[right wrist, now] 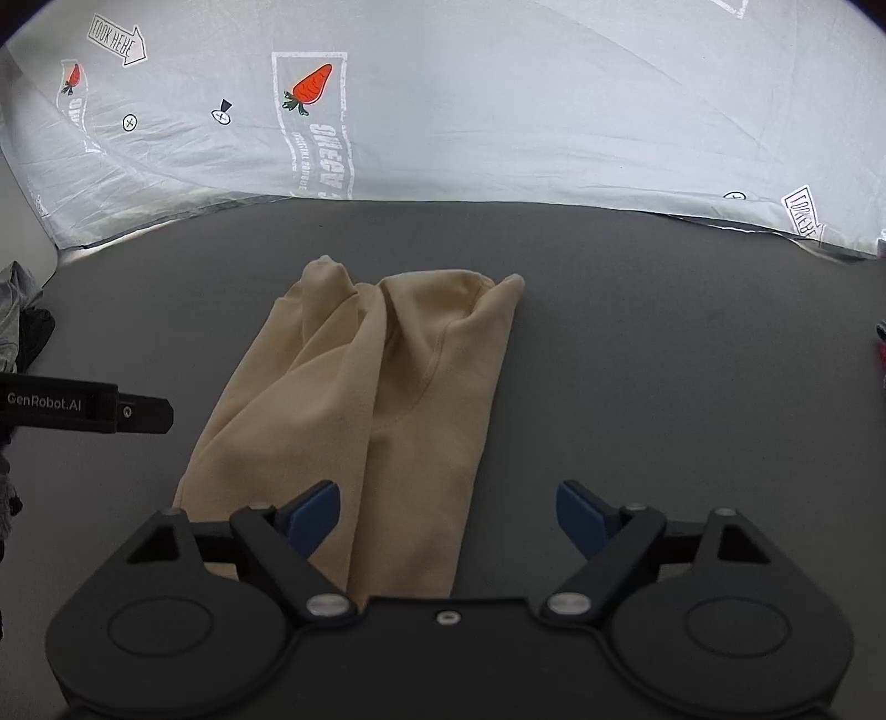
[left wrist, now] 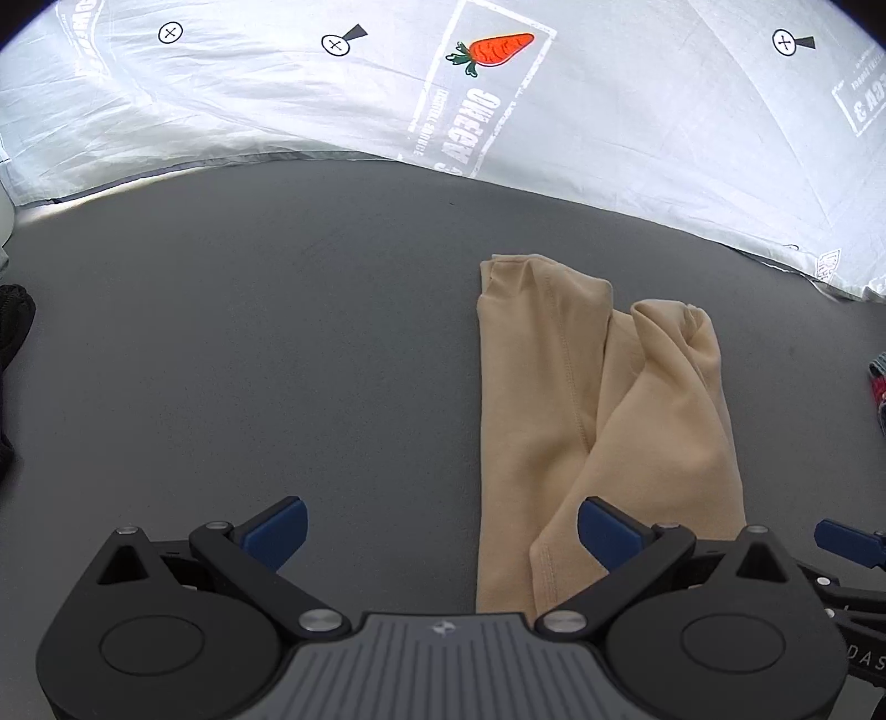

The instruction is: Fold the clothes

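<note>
A beige garment (left wrist: 559, 421) lies folded into a long narrow strip on the dark grey table (left wrist: 277, 332), running away from both cameras. In the right wrist view the beige garment (right wrist: 398, 387) shows both side flaps folded onto the middle. My left gripper (left wrist: 440, 529) is open above the table, its right finger over the strip's near left edge. My right gripper (right wrist: 448, 512) is open over the near end of the strip, holding nothing. A blue fingertip (left wrist: 847, 540) of the right gripper shows at the far right of the left wrist view.
A white printed sheet with carrot pictures (left wrist: 498, 50) hangs behind the table. Dark clothing (left wrist: 14, 332) lies at the left edge, with grey and black clothes (right wrist: 22, 321) in the right wrist view. A red and grey item (left wrist: 877, 382) sits at the right edge.
</note>
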